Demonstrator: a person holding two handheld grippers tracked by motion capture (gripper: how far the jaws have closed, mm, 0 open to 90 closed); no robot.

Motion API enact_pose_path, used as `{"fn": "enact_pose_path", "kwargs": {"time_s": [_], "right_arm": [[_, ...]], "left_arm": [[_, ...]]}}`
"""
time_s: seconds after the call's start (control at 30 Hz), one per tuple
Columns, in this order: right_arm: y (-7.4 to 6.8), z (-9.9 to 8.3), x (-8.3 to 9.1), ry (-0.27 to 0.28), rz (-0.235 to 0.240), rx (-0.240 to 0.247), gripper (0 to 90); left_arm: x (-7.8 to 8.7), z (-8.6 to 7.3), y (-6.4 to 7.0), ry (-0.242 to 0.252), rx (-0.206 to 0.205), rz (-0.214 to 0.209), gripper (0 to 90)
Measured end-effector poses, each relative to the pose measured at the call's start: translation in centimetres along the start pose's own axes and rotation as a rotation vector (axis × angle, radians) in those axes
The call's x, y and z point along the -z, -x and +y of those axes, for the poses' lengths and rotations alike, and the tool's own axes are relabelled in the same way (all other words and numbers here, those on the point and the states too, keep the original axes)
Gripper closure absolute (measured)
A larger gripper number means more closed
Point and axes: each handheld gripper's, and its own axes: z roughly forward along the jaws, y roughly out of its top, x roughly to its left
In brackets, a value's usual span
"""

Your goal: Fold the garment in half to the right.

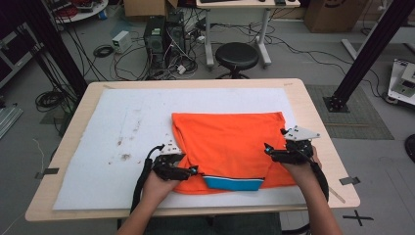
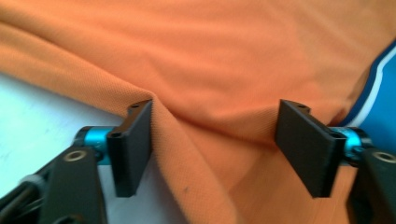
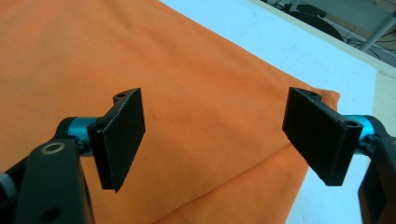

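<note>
A wooden table is carrying a white sheet that is covering most of its top and leaving a bare wooden margin showing along all four sides. The left half of the sheet is lying open, marked by a few brown stains, and is offering free room on that side. An orange shirt is lying folded on the right half of the sheet, its far edge running straight and its right edge sitting close to the sheet's right border; a blue band is showing along its near edge.

The left gripper is sitting at the shirt's near left corner. In the left gripper view its jaws are standing wide apart, with a raised fold of the orange cloth lying between them and touching the left jaw; nothing is being clamped. The right gripper is sitting at the shirt's right edge. In the right gripper view its jaws are likewise standing wide apart above the folded edge of the shirt, holding nothing, with white sheet showing beyond the corner.
</note>
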Motion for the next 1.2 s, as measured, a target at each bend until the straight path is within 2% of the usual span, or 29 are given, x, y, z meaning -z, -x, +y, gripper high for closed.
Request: {"fn": "enact_pose_path", "kwargs": {"time_s": [0.03, 0.07, 0.1, 0.13, 0.17, 0.23, 0.3, 0.33, 0.43, 0.57, 0.63, 0.67, 0.7, 0.83, 0.87, 0.9, 0.93, 0.97, 1.0, 1.1, 1.2], "right_arm": [[0.0, 0.0, 0.0, 0.0, -0.002, 0.0, 21.6], [0.0, 0.0, 0.0, 0.0, -0.002, 0.0, 21.6], [0.0, 0.0, -0.1, -0.004, -0.002, 0.005, 21.6], [0.0, 0.0, -0.1, -0.004, -0.002, 0.005, 21.6], [-0.1, 0.0, -0.2, -0.006, 0.0, 0.005, 21.6], [-0.1, 0.0, -0.3, -0.01, 0.002, 0.004, 21.6], [-0.2, 0.0, -0.4, -0.01, 0.002, 0.008, 21.6], [-0.2, 0.0, -0.4, -0.014, 0.003, 0.008, 21.6], [-0.2, -0.1, -0.4, -0.013, 0.003, 0.008, 21.6], [-0.1, -0.2, -0.3, -0.011, 0.003, 0.001, 21.6], [0.0, -0.3, -0.4, -0.017, 0.002, -0.002, 21.6], [0.1, -0.3, -0.5, -0.016, 0.003, -0.001, 21.6], [0.0, -0.3, -0.5, -0.018, 0.003, -0.006, 21.6], [0.0, -0.3, -0.8, -0.02, 0.009, -0.003, 21.6], [-0.1, -0.2, -0.9, -0.022, 0.014, 0.001, 21.6], [-0.1, -0.2, -0.9, -0.022, 0.014, 0.001, 21.6], [-0.2, -0.2, -1.1, -0.023, 0.017, 0.007, 21.6], [-0.2, -0.2, -1.1, -0.023, 0.017, 0.007, 21.6], [-0.3, -0.1, -1.1, -0.025, 0.019, 0.006, 21.6], [-0.3, -0.1, -1.1, -0.025, 0.016, 0.001, 21.6], [-0.2, -0.2, -1.0, -0.023, 0.013, -0.004, 21.6]], "left_arm": [[-0.3, 0.2, 0.4, -0.012, -0.031, 0.032, 35.5], [-0.3, 0.2, 0.4, -0.012, -0.031, 0.032, 38.3], [-0.5, 0.2, 1.3, -0.014, -0.092, 0.067, 42.2], [-0.5, 0.2, 1.3, -0.014, -0.092, 0.067, 50.7], [-0.6, 0.2, 1.9, -0.006, -0.154, 0.077, 57.9], [-0.7, 0.2, 2.3, -0.005, -0.197, 0.085, 68.8], [-0.7, 0.2, 2.4, -0.005, -0.206, 0.087, 74.3], [-0.6, 0.2, 2.4, -0.007, -0.212, 0.088, 74.3], [-0.5, 0.1, 2.1, 0.0, -0.206, 0.074, 77.7], [0.2, 0.0, 1.0, -0.002, -0.142, 0.02, 79.7], [1.1, -0.3, 0.2, -0.003, -0.109, 0.0, 80.2], [1.1, -0.3, 0.2, -0.003, -0.109, 0.0, 80.4], [1.8, -0.6, -0.3, -0.004, -0.094, 0.003, 80.5], [2.1, -0.9, -0.4, -0.009, -0.09, 0.005, 80.2], [2.1, -1.0, -0.3, -0.002, -0.087, 0.011, 74.3], [2.1, -1.0, -0.4, 0.0, -0.08, 0.011, 74.3], [1.9, -1.0, -0.6, -0.014, -0.05, -0.01, 60.3], [1.9, -1.0, -0.6, -0.014, -0.05, -0.01, 55.1], [1.8, -1.0, -0.6, -0.008, -0.035, -0.018, 55.1], [1.6, -0.9, -0.6, 0.0, -0.023, -0.024, 50.1], [1.2, -0.8, -0.4, -0.001, -0.022, -0.03, 47.8]]}}
